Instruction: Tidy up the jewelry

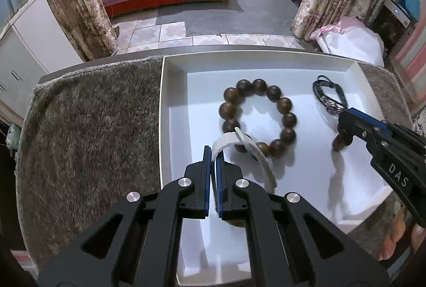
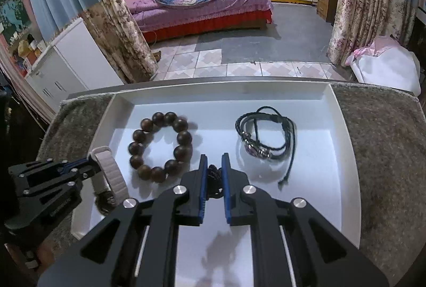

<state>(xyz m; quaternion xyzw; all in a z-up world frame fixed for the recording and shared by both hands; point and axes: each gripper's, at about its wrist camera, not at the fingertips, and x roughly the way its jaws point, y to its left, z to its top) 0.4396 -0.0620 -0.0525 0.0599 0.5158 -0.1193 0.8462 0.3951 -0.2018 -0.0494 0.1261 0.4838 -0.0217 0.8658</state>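
Black gripper linkages fill the foreground of both wrist views. Furthest left lies the grey shaggy mat [image 1: 87,127] covering the tabletop, and on it the white tray [image 1: 174,68] that holds the jewelry.

At the tray's left side the left gripper [image 1: 213,153] has its jaws clamped on a pale woven strap [image 1: 225,141], a watch-band-like loop that hangs over the tray floor just beside the wooden bead bracelet [image 1: 257,117]. In the left wrist view the strap crosses the bracelet's near beads; whether they touch I cannot tell. The bracelet itself lies flat in the tray's left half.

Toward the middle, the right gripper [image 2: 214,169] has its jaws closed on a dark braided cord [image 2: 213,176]; from the left wrist view a brown bead-like piece [image 1: 338,143] hangs below the tips, near the tray floor. To its right, the black braided cord bracelet [image 2: 266,136] with a metal charm lies flat, apart from the beads.

Both held pieces appear to be on their way to being laid down. To do this well, lower each until it rests on bare tray floor, the strap left of the beads and the dark piece in the gap between the two bracelets, then part the jaws only once the weight is off. Dangling ends could snag a neighbour, so lift straight up afterwards.
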